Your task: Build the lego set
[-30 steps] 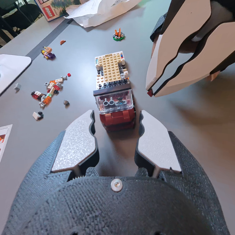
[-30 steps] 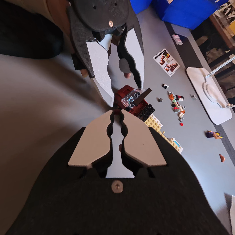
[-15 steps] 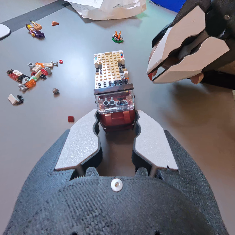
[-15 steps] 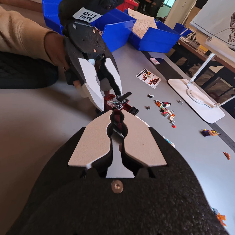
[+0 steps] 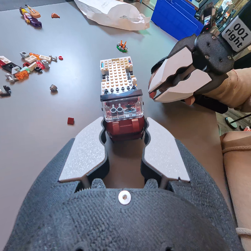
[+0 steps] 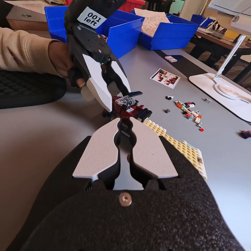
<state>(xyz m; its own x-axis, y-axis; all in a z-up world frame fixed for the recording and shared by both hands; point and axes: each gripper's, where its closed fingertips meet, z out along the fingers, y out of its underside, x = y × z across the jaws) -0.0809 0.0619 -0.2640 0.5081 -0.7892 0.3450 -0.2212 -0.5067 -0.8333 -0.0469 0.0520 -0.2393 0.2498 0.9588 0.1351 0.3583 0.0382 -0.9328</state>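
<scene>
A brick-built truck point(image 5: 122, 108) stands on the grey table, with a dark red front, a clear windscreen and a tan studded bed. My left gripper point(image 5: 124, 122) is shut on its dark red front, one pad against each side. It also shows in the right wrist view point(image 6: 118, 101), over the truck point(image 6: 127, 108). My right gripper point(image 5: 152, 95) is shut on a small dark red piece point(image 5: 151, 95) and hovers just right of the cab roof. In its own view, the right gripper point(image 6: 125, 119) points at the truck's side.
A loose dark red tile point(image 5: 70, 120) lies left of the truck. A pile of small pieces point(image 5: 27, 66), a grey stud point(image 5: 53, 87), a minifigure point(image 5: 30, 16) and a campfire piece point(image 5: 122, 46) lie beyond. Blue bins point(image 6: 122, 31), a leaflet point(image 6: 165, 78) and a white lamp base point(image 6: 222, 92) stand around. Some 5 cm of space lies between my two pairs of fingers. The loose dark red tile point(image 5: 70, 120) is closer to my left gripper, around 5 cm from its tips; the right tips are 12 cm off.
My left jaws closed in from either side onto the truck's red front and stayed there. My right gripper kept the red piece and stayed beside the cab.
</scene>
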